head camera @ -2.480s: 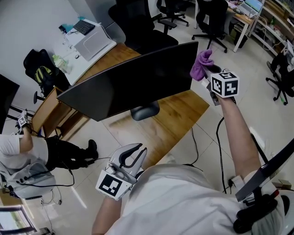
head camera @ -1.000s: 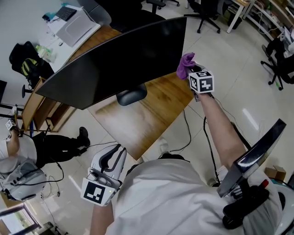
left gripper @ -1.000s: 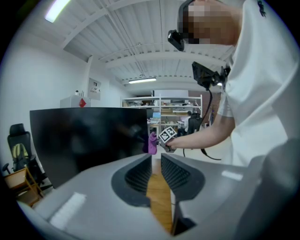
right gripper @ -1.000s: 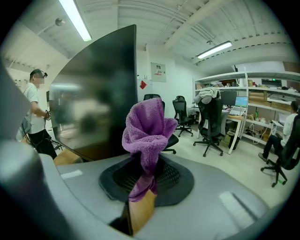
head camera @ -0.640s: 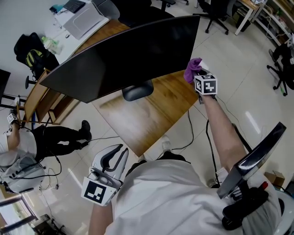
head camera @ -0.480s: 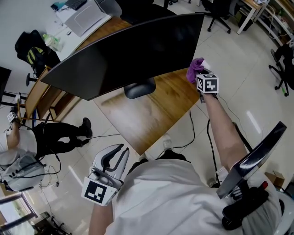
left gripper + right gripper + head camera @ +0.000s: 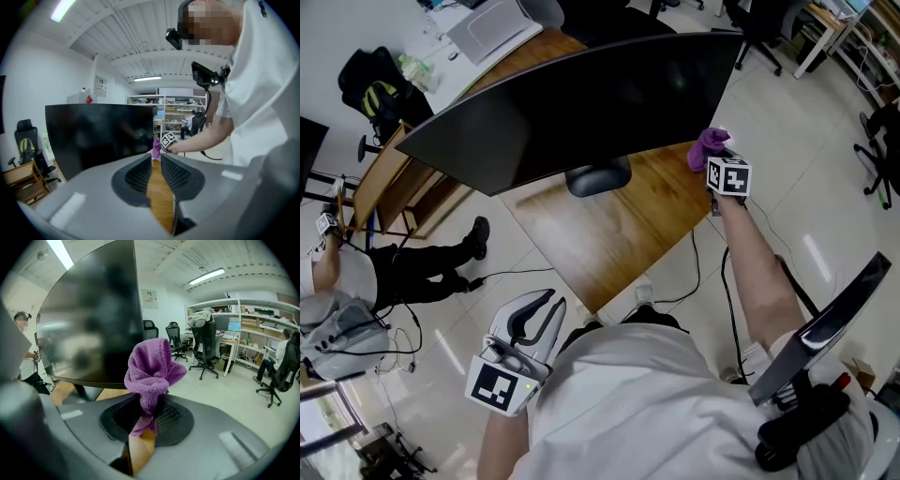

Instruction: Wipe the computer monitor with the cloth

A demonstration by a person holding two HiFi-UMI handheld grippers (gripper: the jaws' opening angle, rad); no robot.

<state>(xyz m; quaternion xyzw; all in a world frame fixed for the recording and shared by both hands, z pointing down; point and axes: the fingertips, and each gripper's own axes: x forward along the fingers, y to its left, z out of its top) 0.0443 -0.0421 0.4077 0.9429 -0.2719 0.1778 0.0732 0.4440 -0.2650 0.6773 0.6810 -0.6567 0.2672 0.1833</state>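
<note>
A wide curved monitor [image 7: 581, 103] with a dark, blank screen stands on a wooden desk [image 7: 609, 234], seen from above, its oval stand [image 7: 598, 176] resting near the middle of the desk. The right gripper [image 7: 717, 161] is held out on a straight arm at the screen's lower right corner, above the desk's far right edge. Its jaws are clenched on a purple cloth [image 7: 709, 147], which bunches up out of the tips. In the right gripper view the cloth [image 7: 150, 371] is pinched between the ribbed pads of the right gripper [image 7: 147, 408] and puffs up above them, right beside the monitor's [image 7: 89, 319] right edge; whether it touches the glass cannot be told. The left gripper [image 7: 549, 305] is held low and close to the person's body, well apart from the desk and over the pale tiled floor [image 7: 441, 328]. In its own view the left gripper [image 7: 156, 161] has its jaws a narrow gap apart with nothing between them, only the desk's wood showing through, and the cloth [image 7: 155, 147] and the monitor [image 7: 98, 136] lie far ahead. Black office chairs [image 7: 206, 348] stand behind, and another person [image 7: 337, 281] sits at the far left
</note>
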